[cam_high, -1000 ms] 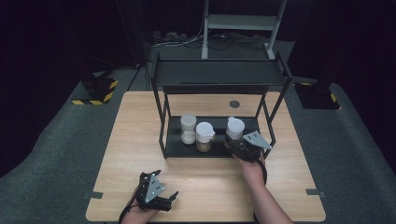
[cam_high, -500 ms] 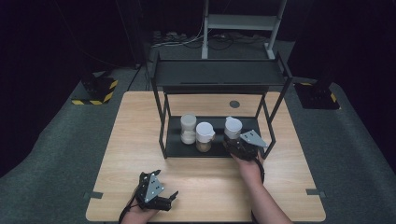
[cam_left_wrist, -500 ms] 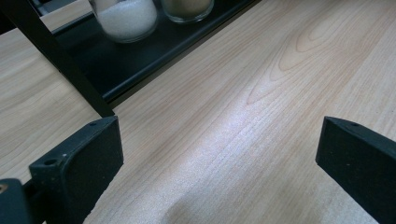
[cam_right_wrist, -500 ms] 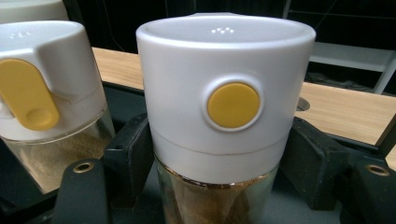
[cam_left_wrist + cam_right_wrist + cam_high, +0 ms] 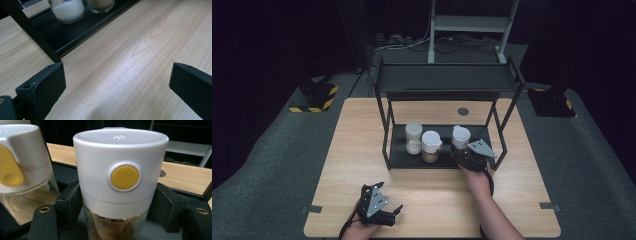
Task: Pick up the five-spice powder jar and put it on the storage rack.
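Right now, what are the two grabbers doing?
Left gripper: open, fingers wide apart over the table, holding nothing.
Right gripper: shut on the jar with the white lid.

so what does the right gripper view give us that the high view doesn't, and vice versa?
Right gripper view: the yellow button on the held jar's white lid, brown contents under it, jaws pressed on both sides. High view: the left gripper open near the table edge, and a third jar on the rack. Both: the right gripper shut on that jar, with the neighbouring jar beside it.

Three jars (image 5: 431, 146) stand on one black rack (image 5: 447, 80), on one table (image 5: 362, 150), with two grippers (image 5: 378, 206).
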A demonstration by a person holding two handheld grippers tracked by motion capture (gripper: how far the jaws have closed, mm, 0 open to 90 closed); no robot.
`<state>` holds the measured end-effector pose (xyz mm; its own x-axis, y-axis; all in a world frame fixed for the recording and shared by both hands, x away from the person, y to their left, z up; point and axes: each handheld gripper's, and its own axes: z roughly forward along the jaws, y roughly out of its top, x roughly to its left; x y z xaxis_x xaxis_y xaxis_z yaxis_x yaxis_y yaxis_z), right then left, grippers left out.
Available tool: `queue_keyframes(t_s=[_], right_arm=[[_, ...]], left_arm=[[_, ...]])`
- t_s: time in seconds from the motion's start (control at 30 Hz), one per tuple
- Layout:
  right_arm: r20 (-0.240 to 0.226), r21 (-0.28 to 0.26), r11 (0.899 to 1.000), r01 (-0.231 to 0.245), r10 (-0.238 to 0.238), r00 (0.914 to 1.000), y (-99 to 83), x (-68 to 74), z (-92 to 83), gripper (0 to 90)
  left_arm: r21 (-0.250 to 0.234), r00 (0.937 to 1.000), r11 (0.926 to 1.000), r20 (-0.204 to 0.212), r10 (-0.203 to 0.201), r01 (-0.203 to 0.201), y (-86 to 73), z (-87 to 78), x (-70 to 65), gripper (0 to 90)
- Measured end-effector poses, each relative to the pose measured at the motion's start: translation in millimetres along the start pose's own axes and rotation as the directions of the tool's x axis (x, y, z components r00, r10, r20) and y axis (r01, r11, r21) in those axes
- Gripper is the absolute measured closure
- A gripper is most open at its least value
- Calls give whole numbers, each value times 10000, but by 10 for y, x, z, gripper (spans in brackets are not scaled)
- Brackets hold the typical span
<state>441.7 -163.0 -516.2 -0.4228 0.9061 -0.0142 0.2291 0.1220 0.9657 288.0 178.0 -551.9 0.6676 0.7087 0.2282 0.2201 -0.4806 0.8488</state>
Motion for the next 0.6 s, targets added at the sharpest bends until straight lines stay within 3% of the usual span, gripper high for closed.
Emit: queue_keyframes(t_s=[0.6], right_arm=[[-149,-157,9998,75,-77,9999,-51,-19,-29,302]], left_arm=[[-13,10000,10000,-17,86,-86,0,0,-12,9]])
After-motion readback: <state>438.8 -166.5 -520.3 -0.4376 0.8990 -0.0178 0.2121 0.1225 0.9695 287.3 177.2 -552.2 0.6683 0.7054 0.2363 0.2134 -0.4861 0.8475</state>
